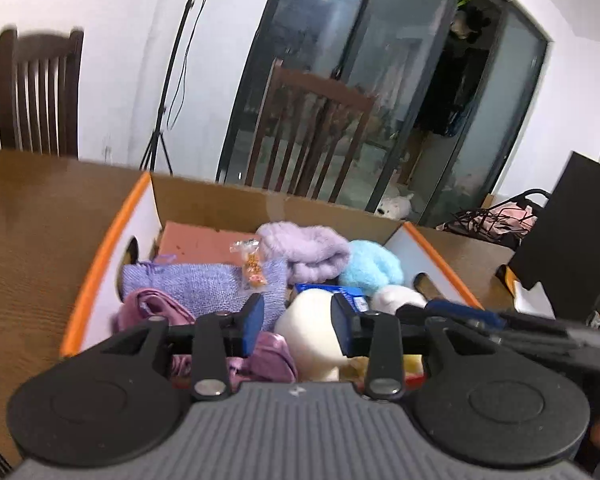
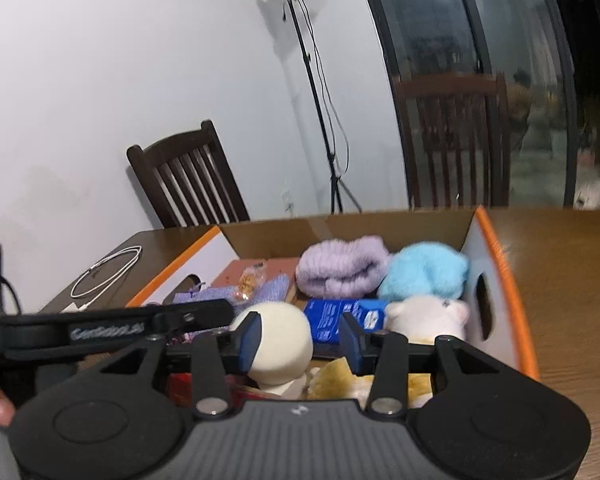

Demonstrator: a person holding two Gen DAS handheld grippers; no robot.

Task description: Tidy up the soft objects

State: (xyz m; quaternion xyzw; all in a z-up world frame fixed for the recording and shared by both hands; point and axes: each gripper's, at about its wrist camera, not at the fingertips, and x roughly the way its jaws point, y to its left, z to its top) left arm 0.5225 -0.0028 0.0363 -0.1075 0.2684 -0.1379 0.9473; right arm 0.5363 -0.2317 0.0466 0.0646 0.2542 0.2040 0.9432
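Observation:
An orange-rimmed cardboard box (image 1: pixel 100 264) (image 2: pixel 504 264) on the wooden table holds soft things. Among them are a cream round plush (image 1: pixel 308 328) (image 2: pixel 280 332), a lilac fluffy roll (image 1: pixel 304 248) (image 2: pixel 340 268), a light blue fluffy ball (image 1: pixel 372 268) (image 2: pixel 424 268), a purple knit (image 1: pixel 196 284), pink satin cloth (image 1: pixel 152 308) and a white bear plush (image 2: pixel 428 314). My left gripper (image 1: pixel 298 322) hangs over the box's near end, jaws apart, the cream plush behind the gap. My right gripper (image 2: pixel 300 338) is beside it, jaws apart too, pads not pressing the plush.
A blue carton (image 2: pixel 340 312) and a snack packet (image 1: pixel 252 264) also lie in the box. A white cable (image 2: pixel 104 272) lies on the table to the left, a black box (image 1: pixel 572 232) stands to the right. Dark chairs (image 2: pixel 188 176), a light stand (image 2: pixel 316 92) and glass doors are behind.

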